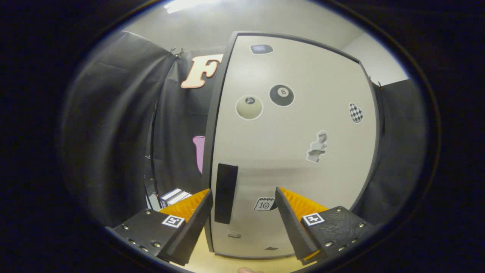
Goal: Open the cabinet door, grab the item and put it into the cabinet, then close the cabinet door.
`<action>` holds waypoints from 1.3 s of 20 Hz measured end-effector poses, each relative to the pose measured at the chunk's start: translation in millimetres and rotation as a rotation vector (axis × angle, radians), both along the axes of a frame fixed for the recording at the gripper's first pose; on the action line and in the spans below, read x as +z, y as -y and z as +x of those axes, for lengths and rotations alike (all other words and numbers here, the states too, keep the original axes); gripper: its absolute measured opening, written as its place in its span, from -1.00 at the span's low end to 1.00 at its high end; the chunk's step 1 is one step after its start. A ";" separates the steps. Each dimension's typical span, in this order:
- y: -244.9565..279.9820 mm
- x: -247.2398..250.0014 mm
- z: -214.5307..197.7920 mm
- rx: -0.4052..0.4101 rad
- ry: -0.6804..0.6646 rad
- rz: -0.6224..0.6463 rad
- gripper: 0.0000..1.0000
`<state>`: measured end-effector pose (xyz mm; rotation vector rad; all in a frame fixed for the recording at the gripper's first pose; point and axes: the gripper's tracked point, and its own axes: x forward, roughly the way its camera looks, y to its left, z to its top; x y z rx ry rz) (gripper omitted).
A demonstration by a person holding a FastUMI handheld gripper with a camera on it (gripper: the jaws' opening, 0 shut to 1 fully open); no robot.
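Gripper view: the gripper (242,197) faces the cabinet (291,151) head-on, fingers spread wide apart with nothing between them but air. The door (295,170) looks shut, flush in its frame, stickers scattered over its face. The dark handle (226,193) runs upright along the door's left side, sitting just ahead of the fingers and nearer the left one. So this reads as the opening step, door not yet pulled. Left of the cabinet, beyond the left finger, sits a box (175,197) on the tabletop (212,261), probably the item to store. Next move, I'd judge: slide left, bracket the handle, pinch it, then swing outward.
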<state>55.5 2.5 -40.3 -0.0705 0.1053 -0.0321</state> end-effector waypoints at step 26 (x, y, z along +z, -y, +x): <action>-24.5 -31.2 46.6 -0.067 -0.033 0.002 -0.50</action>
